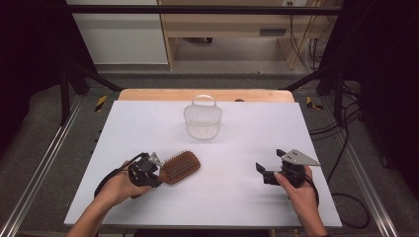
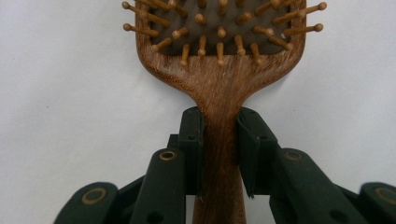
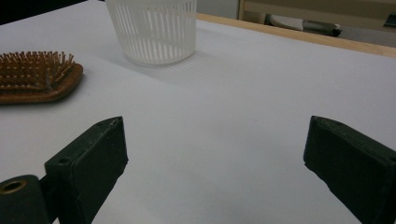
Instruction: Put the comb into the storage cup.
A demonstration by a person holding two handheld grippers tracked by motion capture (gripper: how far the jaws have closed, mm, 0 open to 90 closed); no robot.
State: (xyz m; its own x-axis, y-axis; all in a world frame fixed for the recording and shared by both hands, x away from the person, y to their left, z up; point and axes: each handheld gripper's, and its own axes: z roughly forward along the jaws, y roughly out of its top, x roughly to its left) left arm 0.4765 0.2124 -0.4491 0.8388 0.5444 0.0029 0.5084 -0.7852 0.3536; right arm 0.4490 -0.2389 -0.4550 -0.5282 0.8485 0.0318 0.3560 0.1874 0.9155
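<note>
A wooden hairbrush (image 1: 182, 167) lies bristles up on the white table, left of centre. My left gripper (image 1: 159, 173) is shut on its handle. In the left gripper view the two black jaws clamp the narrow neck of the hairbrush (image 2: 219, 70) from both sides, just below the paddle, with the left gripper (image 2: 220, 116) centred on it. My right gripper (image 1: 270, 159) rests low at the right side of the table, open with nothing between its jaws. In the right gripper view the right gripper (image 3: 215, 144) stands wide over bare table, and the hairbrush (image 3: 37, 77) lies far to the left.
A white slatted plastic basket (image 1: 202, 118) with a handle stands upright at the back centre of the white table top (image 1: 148, 123), and the basket (image 3: 154, 32) is ahead of my right gripper. A wooden edge (image 1: 207, 94) runs behind it. Metal rails flank the table.
</note>
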